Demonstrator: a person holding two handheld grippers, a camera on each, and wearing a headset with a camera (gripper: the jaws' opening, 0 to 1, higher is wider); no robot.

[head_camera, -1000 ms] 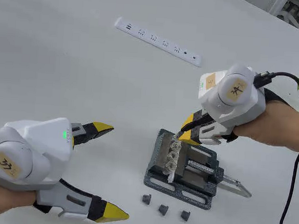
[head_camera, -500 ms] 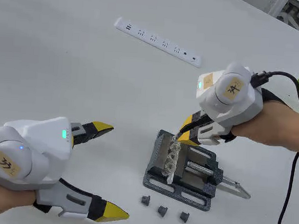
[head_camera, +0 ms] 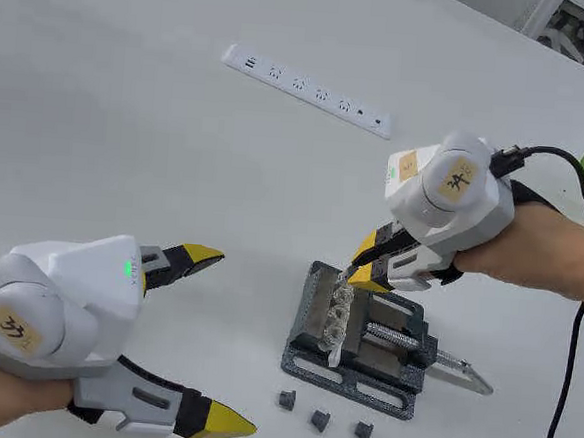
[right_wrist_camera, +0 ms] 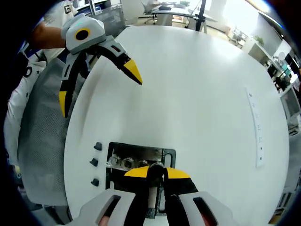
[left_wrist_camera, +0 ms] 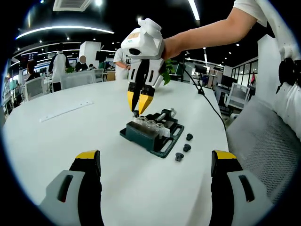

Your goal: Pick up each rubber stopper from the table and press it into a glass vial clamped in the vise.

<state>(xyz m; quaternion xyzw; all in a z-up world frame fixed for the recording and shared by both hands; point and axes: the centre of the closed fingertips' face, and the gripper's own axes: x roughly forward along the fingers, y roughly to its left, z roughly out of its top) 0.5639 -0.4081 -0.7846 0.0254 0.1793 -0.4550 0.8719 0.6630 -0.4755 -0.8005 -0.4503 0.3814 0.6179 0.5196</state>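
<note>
— Hardly anything has moved in the last second. My right gripper (head_camera: 356,274) stays at the twelve o'clock end of the vise (head_camera: 311,301), and the vise itself lies where it was.

— What does that gripper hold?

— Its jaws are almost together, clamped on a dark rubber stopper (right_wrist_camera: 154,170). I hold it right over the end of the row of glass vials (head_camera: 339,308) clamped in the vise.

— And your other one?

— My left gripper (head_camera: 223,340) hovers over the white surface (head_camera: 129,117) at eight o'clock from the vise, well apart from it, with its jaws spread wide.

— Where are the remaining stoppers?

— Three loose stoppers (head_camera: 320,418) lie in a row on the surface at six o'clock from the vise, just beside its base, as before. A white power strip (head_camera: 307,78) lies at twelve o'clock, well apart.
</note>
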